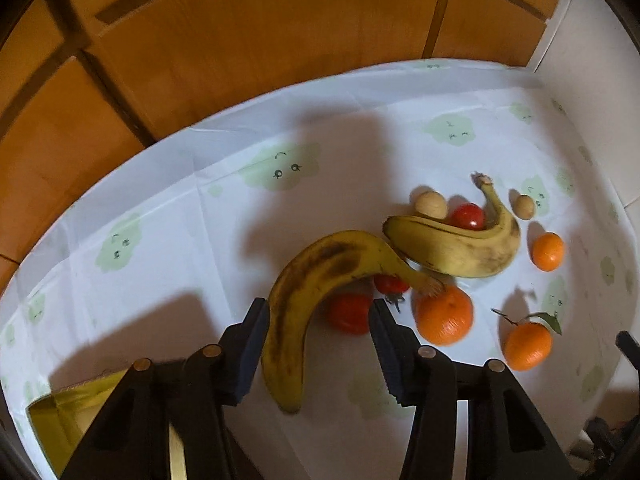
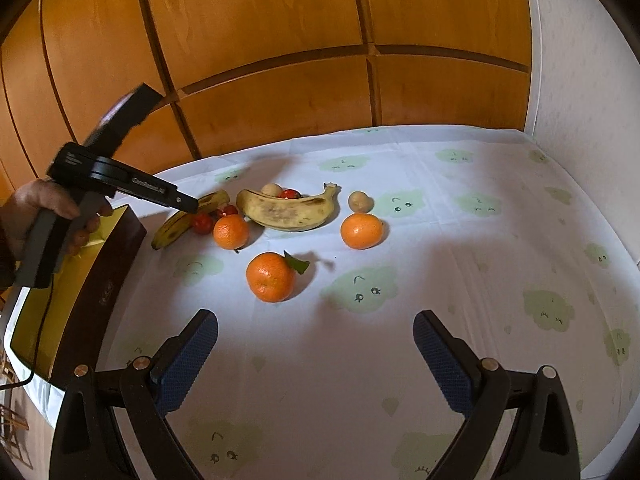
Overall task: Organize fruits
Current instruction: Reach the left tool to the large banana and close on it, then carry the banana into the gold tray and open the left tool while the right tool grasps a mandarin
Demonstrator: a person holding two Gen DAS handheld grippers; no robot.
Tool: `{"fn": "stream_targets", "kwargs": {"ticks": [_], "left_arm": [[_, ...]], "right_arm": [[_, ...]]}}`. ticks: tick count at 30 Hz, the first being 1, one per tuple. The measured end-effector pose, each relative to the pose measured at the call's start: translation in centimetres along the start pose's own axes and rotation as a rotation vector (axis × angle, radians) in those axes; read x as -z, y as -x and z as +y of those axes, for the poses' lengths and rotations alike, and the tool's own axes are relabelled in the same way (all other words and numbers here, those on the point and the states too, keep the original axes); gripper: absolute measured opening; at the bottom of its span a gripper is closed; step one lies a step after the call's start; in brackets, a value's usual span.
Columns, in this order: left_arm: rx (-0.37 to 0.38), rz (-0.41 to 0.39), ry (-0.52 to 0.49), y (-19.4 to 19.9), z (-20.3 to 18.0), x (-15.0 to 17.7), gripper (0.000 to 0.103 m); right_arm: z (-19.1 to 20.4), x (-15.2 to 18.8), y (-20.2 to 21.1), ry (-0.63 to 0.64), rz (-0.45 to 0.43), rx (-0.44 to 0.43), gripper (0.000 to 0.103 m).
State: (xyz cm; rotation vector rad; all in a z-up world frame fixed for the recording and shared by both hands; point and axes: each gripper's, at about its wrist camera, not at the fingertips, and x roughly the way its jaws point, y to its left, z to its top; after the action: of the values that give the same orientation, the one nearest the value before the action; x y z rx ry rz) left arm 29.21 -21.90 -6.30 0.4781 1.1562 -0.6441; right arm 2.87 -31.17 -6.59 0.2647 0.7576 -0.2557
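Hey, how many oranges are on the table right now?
3. One orange lies beside the spotted banana under the left tool. One lies right of the other banana. The leafy one is nearest the right tool. None looks hidden.

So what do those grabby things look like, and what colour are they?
Each hand-held gripper is black plastic with brass-coloured round pins. The right hand-held gripper has two fingers padded in bumpy dark blue. The left hand-held gripper shows small white lettering on its body, a grey handle and a thin black cable in the right wrist view. A bare hand holds it.
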Motion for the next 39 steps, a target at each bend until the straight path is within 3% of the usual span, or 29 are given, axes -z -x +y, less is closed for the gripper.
{"fn": "stream_targets", "kwargs": {"ticks": [9,13,17,25,28,29,32,35,39], "left_arm": [[0.039,0.004,0.022,-2.0,0.7,-1.2,0.054],[0.037,0.016,0.043,-1.2,1.0,-0.6,0.035],[0.041,0.024,0.020,-0.9,0.8,0.5,0.030],[0.027,0.016,0.056,-2.4,0.3,-0.8,0.053],[0.049,0.028,0.091,-3.4,0.8,-1.0,0.049],[0.063,0.031,0.105,-3.6,1.0,-0.8,0.039],[0.061,-0.007,0.127,-3.0,1.5,0.4,0.032],[0.082,-0.056,0.187,-1.9,2.5,1.6,0.032],[0.098,-0.129,0.251,0.1,3.1,3.7,0.032]], "right_arm": [[-0.3,-0.2,-0.8,0.000,0.023,0.003,0.098],[-0.3,-0.2,-1.0,0.001,0.027,0.005,0.097],[-0.3,-0.3,-1.4,-0.010,0.039,-0.003,0.097],[-0.2,-0.3,-1.5,-0.006,0.045,-0.005,0.097],[-0.4,-0.4,-1.5,-0.008,0.040,-0.004,0.097],[-0.5,-0.5,-1.5,-0.008,0.039,-0.005,0.096],[-0.8,-0.5,-1.9,-0.009,0.048,-0.014,0.089],[-0.8,-0.7,-2.5,-0.005,0.059,-0.042,0.078],[-0.7,-1.0,-3.1,-0.014,0.076,-0.094,0.074]]}}
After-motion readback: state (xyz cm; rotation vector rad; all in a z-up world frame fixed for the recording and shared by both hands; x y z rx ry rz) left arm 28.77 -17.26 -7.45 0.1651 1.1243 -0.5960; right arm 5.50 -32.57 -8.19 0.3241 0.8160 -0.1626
